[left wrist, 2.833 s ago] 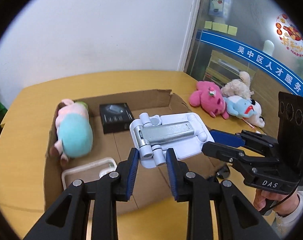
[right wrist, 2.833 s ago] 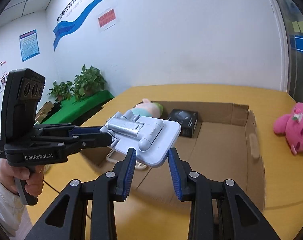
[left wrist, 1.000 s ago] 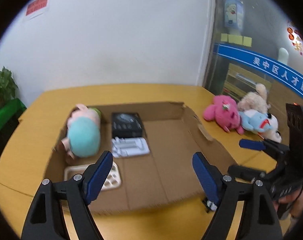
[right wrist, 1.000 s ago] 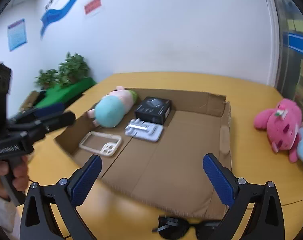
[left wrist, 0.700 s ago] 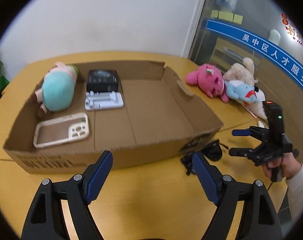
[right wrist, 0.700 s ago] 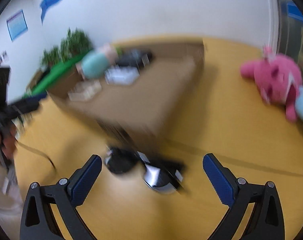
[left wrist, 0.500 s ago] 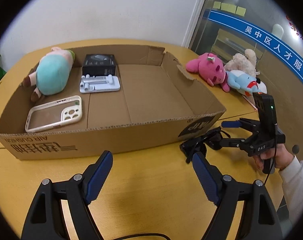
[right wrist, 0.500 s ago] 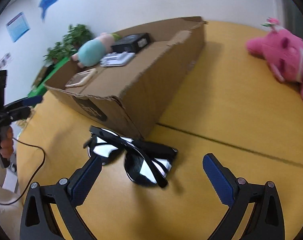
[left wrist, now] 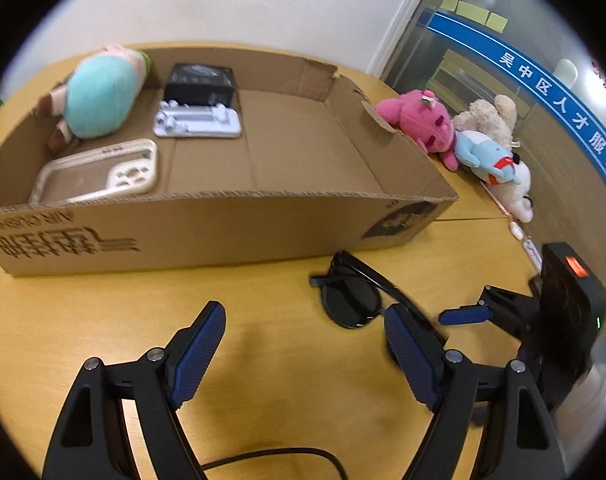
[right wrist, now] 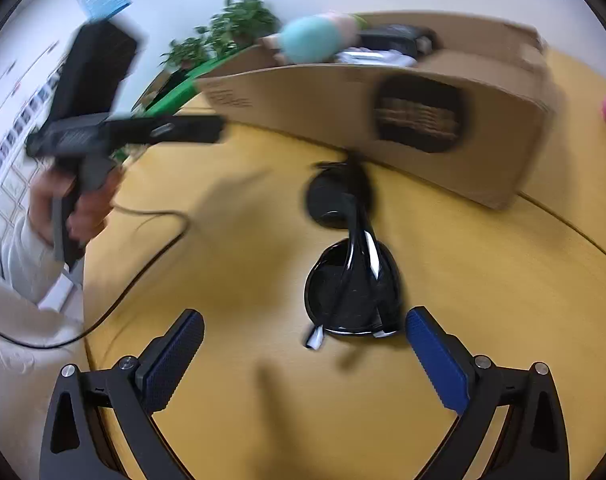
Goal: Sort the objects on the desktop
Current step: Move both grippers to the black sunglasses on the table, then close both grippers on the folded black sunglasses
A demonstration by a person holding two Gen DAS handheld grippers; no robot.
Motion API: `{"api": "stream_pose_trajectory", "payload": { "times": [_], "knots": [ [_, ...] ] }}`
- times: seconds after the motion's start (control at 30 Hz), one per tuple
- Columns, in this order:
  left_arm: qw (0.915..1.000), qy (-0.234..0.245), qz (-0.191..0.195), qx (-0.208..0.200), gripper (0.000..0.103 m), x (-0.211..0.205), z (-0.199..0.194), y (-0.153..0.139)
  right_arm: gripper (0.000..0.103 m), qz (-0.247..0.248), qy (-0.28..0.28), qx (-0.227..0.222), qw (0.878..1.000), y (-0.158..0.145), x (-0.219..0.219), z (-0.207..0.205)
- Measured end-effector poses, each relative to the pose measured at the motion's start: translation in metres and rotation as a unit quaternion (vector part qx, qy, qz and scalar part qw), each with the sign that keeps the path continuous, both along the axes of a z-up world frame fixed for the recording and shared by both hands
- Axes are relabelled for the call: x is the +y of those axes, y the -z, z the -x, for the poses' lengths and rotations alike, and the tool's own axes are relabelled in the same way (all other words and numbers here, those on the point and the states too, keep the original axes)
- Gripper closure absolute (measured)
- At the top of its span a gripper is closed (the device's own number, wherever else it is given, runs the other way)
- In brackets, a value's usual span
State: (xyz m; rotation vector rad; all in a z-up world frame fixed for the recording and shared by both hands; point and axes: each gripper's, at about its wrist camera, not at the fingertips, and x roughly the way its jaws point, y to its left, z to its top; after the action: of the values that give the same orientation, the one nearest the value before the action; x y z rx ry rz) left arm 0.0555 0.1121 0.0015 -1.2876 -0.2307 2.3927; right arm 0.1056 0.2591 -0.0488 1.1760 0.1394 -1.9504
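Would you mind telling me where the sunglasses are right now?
The sunglasses lie folded on the yellow table, outside the cardboard box near its front right corner, just ahead of the open right gripper.

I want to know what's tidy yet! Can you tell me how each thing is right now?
sunglasses: folded, on the table outside the box
cardboard box: open on top
phone stand: folded flat in the box
phone case: lying flat in the box
teal plush: lying down in the box
left gripper: open, empty
right gripper: open, empty
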Motion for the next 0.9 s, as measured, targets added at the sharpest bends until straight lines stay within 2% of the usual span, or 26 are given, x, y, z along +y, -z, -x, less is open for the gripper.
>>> {"api": "stream_pose_trajectory", "payload": {
  "times": [0.03,0.1,0.2,0.3,0.43,0.53,0.6,0.63,0.67,0.77,0.83,0.87,0.9],
  "knots": [
    [0.9999,0.008,-0.009,-0.008,0.022,0.003,0.002,0.002,0.001,-0.014,0.011,0.022,1.000,-0.004,-0.008,-0.007],
    [0.9991,0.022,-0.028,-0.022,0.022,0.011,0.006,0.006,0.001,-0.024,0.044,0.037,0.998,-0.007,-0.016,-0.009],
    [0.9951,0.061,-0.065,-0.042,0.024,0.027,0.014,0.011,0.003,-0.036,0.087,0.047,0.994,-0.005,-0.025,-0.006],
    [0.9921,0.078,-0.081,-0.055,0.026,0.040,0.027,0.018,0.008,-0.038,0.116,0.032,0.992,0.001,-0.034,-0.004],
    [0.9850,0.106,-0.105,-0.088,0.051,0.059,0.045,0.031,0.010,-0.033,0.159,0.034,0.986,0.003,-0.032,-0.005],
    [0.9816,0.124,-0.098,-0.106,0.066,0.073,0.051,0.039,0.018,-0.006,0.190,0.016,0.982,0.003,-0.022,-0.003],
    [0.9797,0.133,-0.091,-0.119,0.075,0.081,0.053,0.046,0.028,0.016,0.204,0.000,0.979,0.001,-0.015,-0.002],
    [0.9794,0.132,-0.090,-0.124,0.083,0.082,0.052,0.048,0.031,0.016,0.209,0.002,0.978,-0.001,-0.014,-0.003],
    [0.9780,0.132,-0.098,-0.129,0.086,0.081,0.053,0.051,0.038,0.015,0.212,0.003,0.977,-0.002,-0.014,-0.004],
    [0.9776,0.129,-0.108,-0.126,0.088,0.080,0.052,0.053,0.067,0.017,0.214,-0.005,0.977,-0.001,-0.014,-0.007],
    [0.9780,0.129,-0.107,-0.124,0.090,0.081,0.049,0.052,0.069,0.016,0.215,-0.004,0.976,-0.001,-0.017,-0.009],
    [0.9783,0.127,-0.107,-0.124,0.090,0.079,0.049,0.051,0.074,0.014,0.215,-0.001,0.976,-0.001,-0.018,-0.011],
    [0.9790,0.124,-0.106,-0.122,0.090,0.078,0.048,0.050,0.082,0.020,0.212,-0.003,0.977,-0.002,-0.020,-0.011]
  ]
}}
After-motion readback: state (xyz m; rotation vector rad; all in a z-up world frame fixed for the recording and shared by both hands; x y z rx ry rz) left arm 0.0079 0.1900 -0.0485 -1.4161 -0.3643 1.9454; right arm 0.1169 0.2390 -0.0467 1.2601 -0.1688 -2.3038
